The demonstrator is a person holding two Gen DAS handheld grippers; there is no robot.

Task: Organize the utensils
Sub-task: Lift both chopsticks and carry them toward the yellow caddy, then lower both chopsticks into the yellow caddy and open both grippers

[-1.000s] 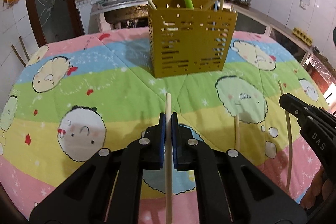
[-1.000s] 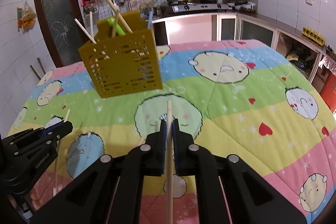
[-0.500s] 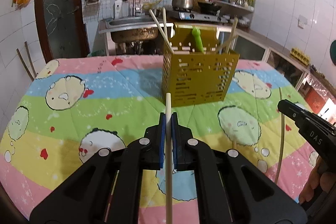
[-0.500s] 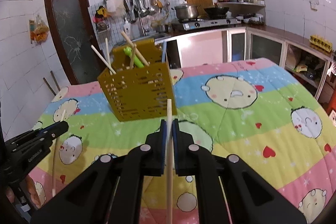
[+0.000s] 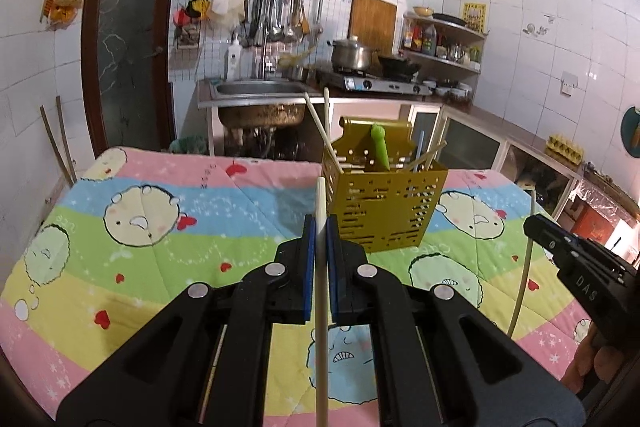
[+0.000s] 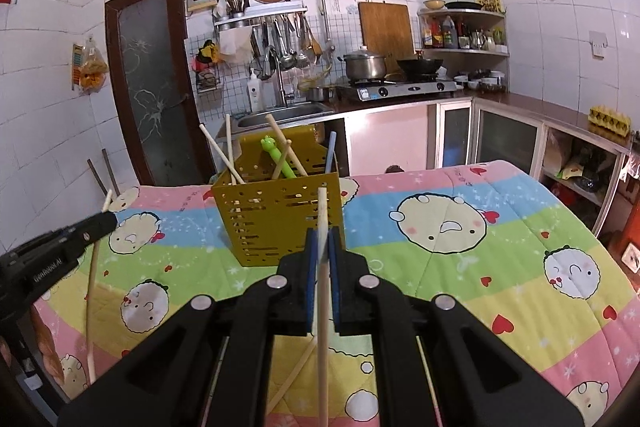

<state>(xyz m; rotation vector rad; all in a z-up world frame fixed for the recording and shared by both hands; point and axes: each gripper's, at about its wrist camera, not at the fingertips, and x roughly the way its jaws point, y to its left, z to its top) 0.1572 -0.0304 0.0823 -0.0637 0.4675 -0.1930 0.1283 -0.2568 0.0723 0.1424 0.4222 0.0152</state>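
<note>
Short of the yellow holder (image 5: pixel 384 205), above bench | each tool, left (image 5: pixel 321 227) and right (image 6: pixel 322 241), is clamped on one chopstick (image 5: pixel 321 291) | tips to be lowered upright into holder before release.

Ahead of my black, blue-padded left gripper (image 5: pixel 320 231) stands a mustard-yellow slotted caddy (image 5: pixel 384 205). Below me spreads a quilt (image 5: pixel 160 243) striped pink, blue, green and yellow, with cartoon faces and red hearts.
</note>
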